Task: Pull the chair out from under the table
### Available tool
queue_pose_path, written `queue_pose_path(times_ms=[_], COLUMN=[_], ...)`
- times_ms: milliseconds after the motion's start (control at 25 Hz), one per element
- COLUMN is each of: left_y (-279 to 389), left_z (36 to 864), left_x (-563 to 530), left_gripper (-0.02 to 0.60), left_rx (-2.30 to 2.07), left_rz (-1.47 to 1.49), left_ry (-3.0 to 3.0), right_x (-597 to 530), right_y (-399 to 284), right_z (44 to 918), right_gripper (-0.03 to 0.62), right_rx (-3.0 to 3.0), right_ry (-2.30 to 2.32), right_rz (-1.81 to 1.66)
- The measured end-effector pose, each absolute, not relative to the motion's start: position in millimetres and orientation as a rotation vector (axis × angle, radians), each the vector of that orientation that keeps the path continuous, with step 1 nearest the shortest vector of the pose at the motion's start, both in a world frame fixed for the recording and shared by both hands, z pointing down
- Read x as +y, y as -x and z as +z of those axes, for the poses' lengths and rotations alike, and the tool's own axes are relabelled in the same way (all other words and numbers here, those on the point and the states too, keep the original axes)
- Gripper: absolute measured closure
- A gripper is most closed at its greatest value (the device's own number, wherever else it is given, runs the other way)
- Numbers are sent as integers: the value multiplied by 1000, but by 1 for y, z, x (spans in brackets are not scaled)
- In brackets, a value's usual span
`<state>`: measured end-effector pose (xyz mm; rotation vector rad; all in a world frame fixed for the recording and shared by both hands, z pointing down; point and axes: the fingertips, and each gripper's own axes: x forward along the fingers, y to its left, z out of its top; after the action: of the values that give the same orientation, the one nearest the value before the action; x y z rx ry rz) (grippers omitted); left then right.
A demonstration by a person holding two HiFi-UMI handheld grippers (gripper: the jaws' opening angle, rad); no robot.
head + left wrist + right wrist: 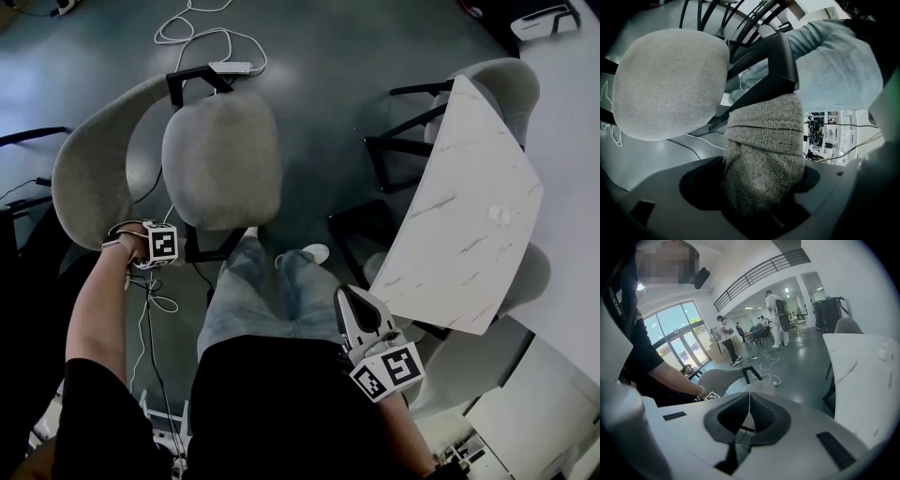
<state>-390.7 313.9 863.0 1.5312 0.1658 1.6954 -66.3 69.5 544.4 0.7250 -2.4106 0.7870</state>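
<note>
Between the fingers of the left gripper [764, 187] the grey fabric end of the backrest [764, 154] is sitting, and the fingers are clamping it from both sides, pads pressing into the cloth. Just beyond the fingertips a black frame bar [776, 65] is rising out of the fabric. Up and to the left of them the seat cushion [670, 84] is filling much of the left gripper view, and to their right the person's jeans [839, 70] are showing.

Seen from the head view, the left gripper [155, 246] is holding the near tip of the backrest [89, 178], which is curving away around the far side of the fingers. The chair [220, 159] is standing on the open grey floor [328, 112] in front of the person's legs, well apart from the table [469, 216]. None of it is lying under the tabletop.

The right gripper [356, 309] is hovering just beside the table's near corner with its fingers closed together on nothing. In its own view the right gripper [747, 404] is showing the two pads meeting, the chair [726, 378] lying beyond the fingertips and the table [862, 380] to their right. A white cable [202, 33] is trailing across the floor past the chair.
</note>
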Motion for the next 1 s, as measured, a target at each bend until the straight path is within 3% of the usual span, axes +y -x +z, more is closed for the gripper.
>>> queue_pose_path(times_ms=[1000], left_y=[410], left_z=[860], left_x=[387], left_gripper=[189], left_rx=[4], left_rz=[1574], left_ry=[-1500], right_x=[81], right_y=[125], right_z=[544], right_gripper=[580], right_rx=[-2432], right_ry=[-473], right_rz=[708])
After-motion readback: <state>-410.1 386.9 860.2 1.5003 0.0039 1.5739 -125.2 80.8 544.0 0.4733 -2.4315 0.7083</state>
